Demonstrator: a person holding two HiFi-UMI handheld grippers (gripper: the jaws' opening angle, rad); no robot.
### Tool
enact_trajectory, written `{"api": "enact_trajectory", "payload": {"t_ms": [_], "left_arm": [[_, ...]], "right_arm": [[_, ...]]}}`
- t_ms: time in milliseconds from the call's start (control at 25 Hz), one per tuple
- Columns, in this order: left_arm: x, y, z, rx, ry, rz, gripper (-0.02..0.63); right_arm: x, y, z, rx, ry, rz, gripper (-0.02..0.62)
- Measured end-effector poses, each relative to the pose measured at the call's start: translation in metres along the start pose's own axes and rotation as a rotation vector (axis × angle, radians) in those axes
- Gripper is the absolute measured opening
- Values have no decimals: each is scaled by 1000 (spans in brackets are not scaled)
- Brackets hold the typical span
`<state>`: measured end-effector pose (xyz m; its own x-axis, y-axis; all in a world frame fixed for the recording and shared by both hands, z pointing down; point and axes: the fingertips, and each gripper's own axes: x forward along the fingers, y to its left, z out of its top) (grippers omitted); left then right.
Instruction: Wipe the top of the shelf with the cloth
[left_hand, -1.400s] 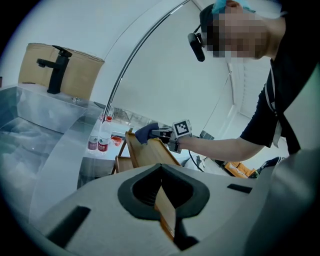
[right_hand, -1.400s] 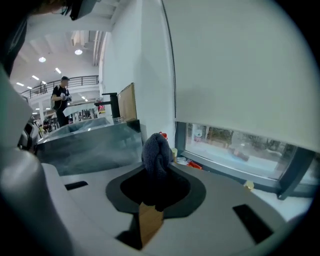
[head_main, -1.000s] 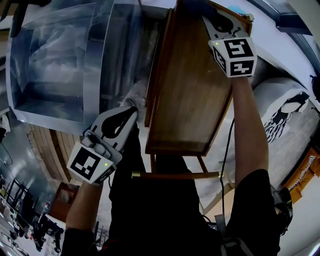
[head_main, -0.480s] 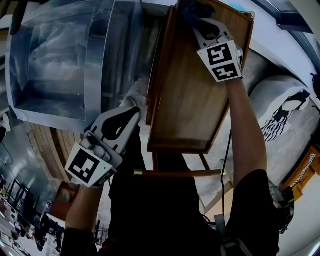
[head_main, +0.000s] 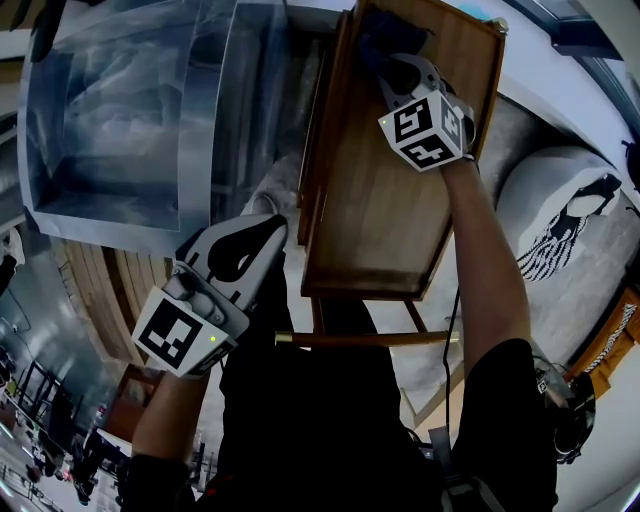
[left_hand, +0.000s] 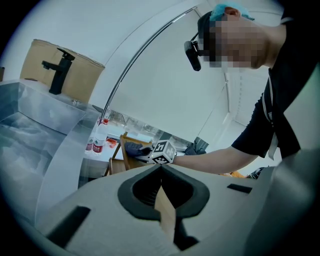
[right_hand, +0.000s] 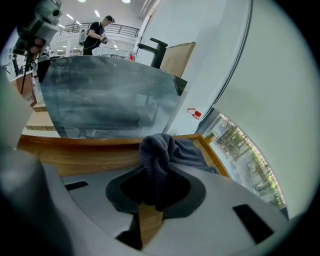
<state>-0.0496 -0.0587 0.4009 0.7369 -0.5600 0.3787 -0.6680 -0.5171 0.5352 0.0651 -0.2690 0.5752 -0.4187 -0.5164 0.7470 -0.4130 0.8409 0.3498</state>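
Head view: cloth (head_main: 378, 32) half hidden by right gripper (head_main: 388, 62) clamping it; left gripper (head_main: 274, 224) closed

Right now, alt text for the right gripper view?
The right gripper is shut on a bunched dark grey cloth that trails onto the wooden shelf top. Beyond the shelf's rim stands a steel sink with a black tap.

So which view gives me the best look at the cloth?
The right gripper view: the cloth sits close, pinched in the right gripper and draped onto the shelf top. The head view shows only a dark patch beyond that gripper; the left gripper view shows it tiny and far off.
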Motion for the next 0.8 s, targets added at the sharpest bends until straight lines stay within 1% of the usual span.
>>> {"api": "enact_trajectory", "payload": {"t_ms": [240, 520, 800], "left_arm": [[-7, -6, -2, 3, -4, -17, 17], [-16, -19, -3, 26, -9, -44, 17], [-32, -34, -5, 50, -15, -62, 17]], "right_arm": [[-8, 24, -1, -34, 19, 25, 55], [-24, 57, -5, -30, 34, 54, 55], [-45, 100, -10, -34, 49, 87, 55]]}}
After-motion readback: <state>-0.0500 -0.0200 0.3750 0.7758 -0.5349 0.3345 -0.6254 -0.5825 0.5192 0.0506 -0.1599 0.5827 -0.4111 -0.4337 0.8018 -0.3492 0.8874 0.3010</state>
